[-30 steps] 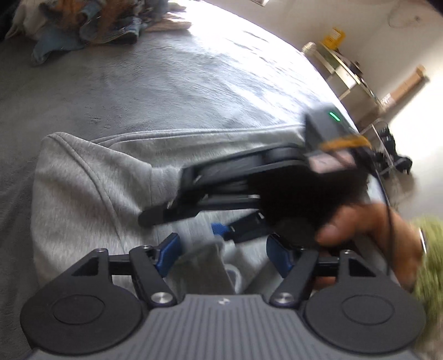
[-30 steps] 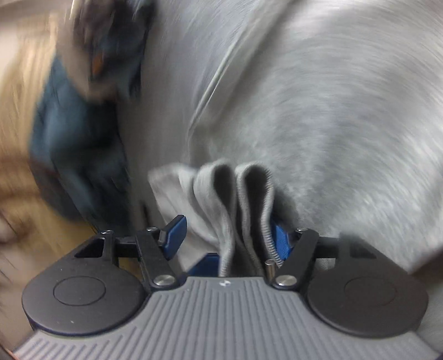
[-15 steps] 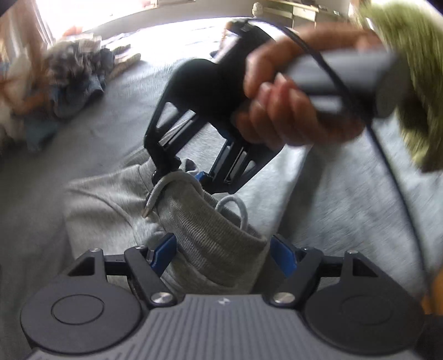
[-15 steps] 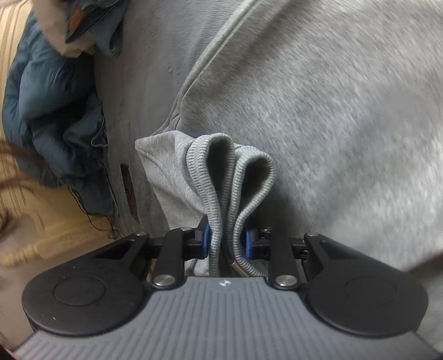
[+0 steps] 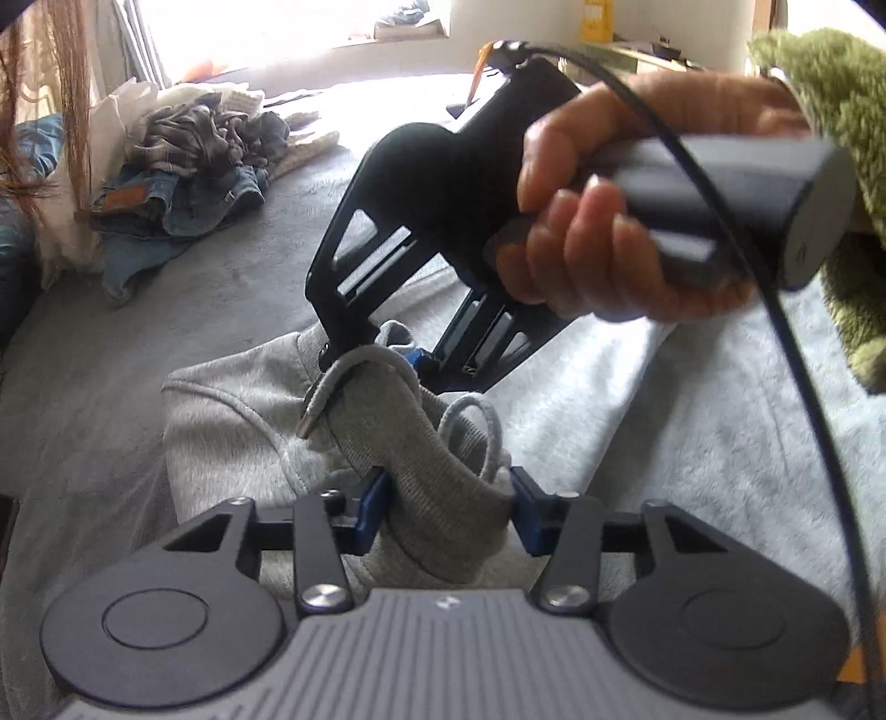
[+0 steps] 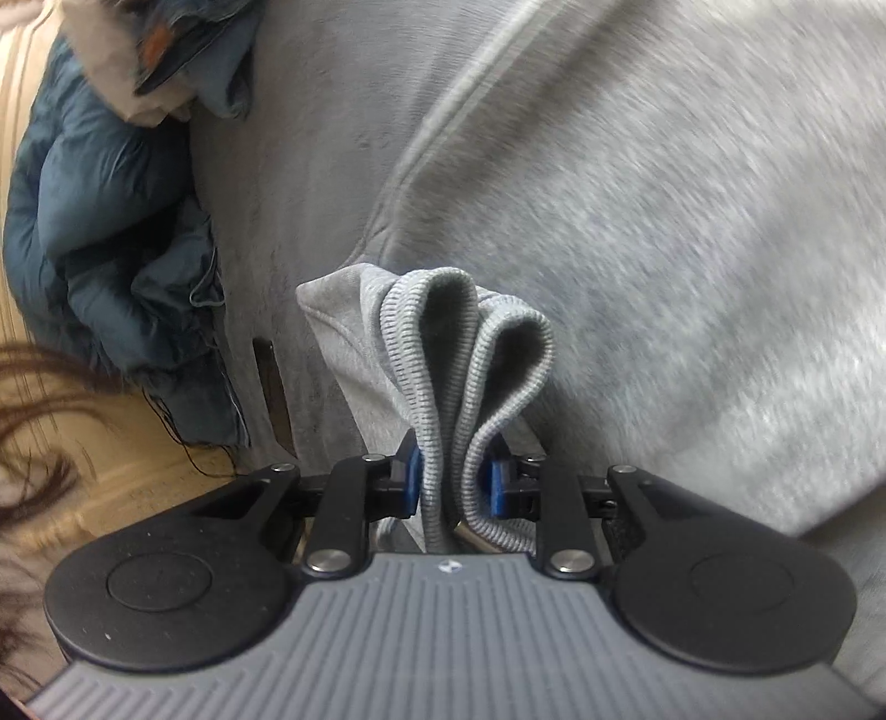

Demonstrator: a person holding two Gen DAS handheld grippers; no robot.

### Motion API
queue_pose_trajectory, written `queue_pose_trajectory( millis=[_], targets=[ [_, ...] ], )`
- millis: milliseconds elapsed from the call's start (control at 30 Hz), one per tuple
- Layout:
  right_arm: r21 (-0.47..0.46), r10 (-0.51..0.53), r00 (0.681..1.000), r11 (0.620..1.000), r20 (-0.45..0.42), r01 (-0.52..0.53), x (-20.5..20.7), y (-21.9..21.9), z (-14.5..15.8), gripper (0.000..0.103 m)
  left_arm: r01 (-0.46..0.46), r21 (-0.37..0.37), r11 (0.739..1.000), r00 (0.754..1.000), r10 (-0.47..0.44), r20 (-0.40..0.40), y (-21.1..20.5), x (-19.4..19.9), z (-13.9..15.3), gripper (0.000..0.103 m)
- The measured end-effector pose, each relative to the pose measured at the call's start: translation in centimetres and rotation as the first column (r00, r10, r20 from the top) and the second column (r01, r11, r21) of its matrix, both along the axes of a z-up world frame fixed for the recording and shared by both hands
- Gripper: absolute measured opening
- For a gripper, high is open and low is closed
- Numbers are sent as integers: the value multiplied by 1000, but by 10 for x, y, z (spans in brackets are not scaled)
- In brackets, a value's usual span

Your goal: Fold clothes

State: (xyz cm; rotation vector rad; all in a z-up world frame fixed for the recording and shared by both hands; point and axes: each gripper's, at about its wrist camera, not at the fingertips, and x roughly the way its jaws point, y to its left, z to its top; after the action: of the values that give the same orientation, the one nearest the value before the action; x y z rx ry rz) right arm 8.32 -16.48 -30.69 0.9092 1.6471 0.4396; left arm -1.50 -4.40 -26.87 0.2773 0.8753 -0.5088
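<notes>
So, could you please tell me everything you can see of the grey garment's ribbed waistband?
The ribbed waistband is a darker grey knit band edging the light grey fleece garment. It is bunched into upright folds and lifted off the grey blanket. The right gripper is shut on two folded loops of it; the left gripper pinches another bunch. A grey drawcord with a metal tip hangs over it, a second cord loop beside it.

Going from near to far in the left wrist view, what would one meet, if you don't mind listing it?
Left gripper clamping the grey ribbed waistband → right gripper gripping the same band → heap of denim and plaid clothes → bright window.
</notes>
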Motion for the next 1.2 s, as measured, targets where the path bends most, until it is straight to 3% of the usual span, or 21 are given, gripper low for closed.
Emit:
queue_pose_trajectory(
  millis=[167,333,633,1200],
  targets=[
    [-28,74,991,997,110,-71,12,1,13,20,-36,-36,999,999,36,6,-8,9,9,40],
    [-18,93,981,996,168,-91,26,-26,21,19,-49,-53,997,998,51,31,-31,15,21,37],
    [-3,124,955,992,268,-128,51,-76,35,19,-69,-70,995,996,73,55,-111,25,32,36],
    [-67,140,935,990,327,-125,94,-257,40,19,-69,-163,984,994,82,74,-299,43,12,34]
  ],
)
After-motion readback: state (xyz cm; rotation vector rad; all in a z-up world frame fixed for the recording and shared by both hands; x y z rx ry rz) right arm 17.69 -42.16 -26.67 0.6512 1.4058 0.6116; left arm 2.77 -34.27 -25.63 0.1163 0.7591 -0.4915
